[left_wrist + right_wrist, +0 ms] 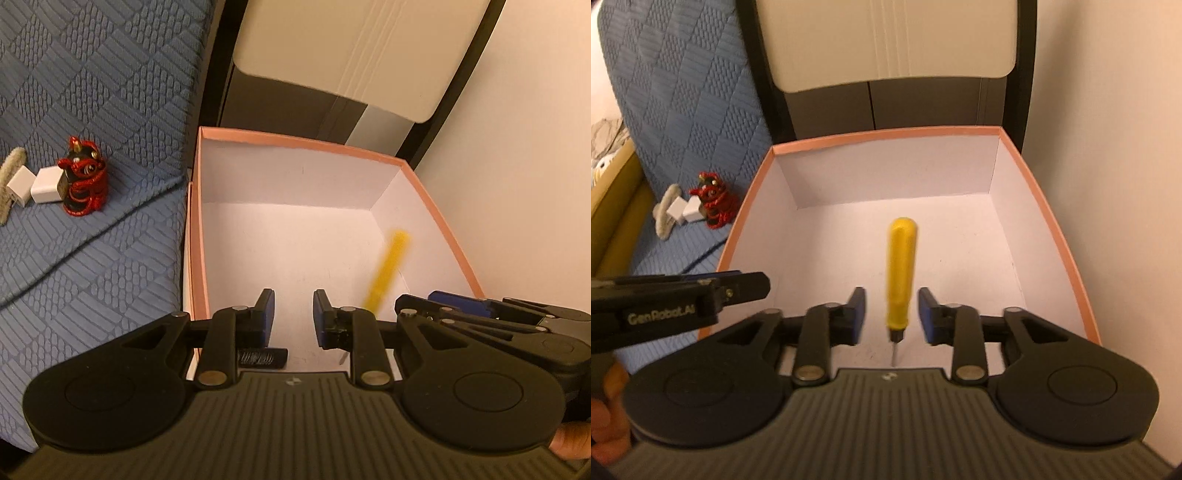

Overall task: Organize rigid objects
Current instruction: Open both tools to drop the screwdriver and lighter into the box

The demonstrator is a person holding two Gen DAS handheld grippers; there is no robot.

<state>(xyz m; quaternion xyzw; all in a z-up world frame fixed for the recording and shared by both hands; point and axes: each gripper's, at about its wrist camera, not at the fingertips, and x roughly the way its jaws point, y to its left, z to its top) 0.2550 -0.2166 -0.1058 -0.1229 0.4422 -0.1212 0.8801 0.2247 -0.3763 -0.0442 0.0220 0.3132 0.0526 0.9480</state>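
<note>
The right gripper (pixel 891 314) stands open above the pink box (pixel 1049 218), its fingers parted on either side of the yellow screwdriver (pixel 900 273) without touching it. The screwdriver is blurred, apparently dropping into the box, its long axis running straight away from this gripper, tip nearest. The left gripper (pixel 293 314), also open and empty, hovers beside it, further from the tool.
</note>
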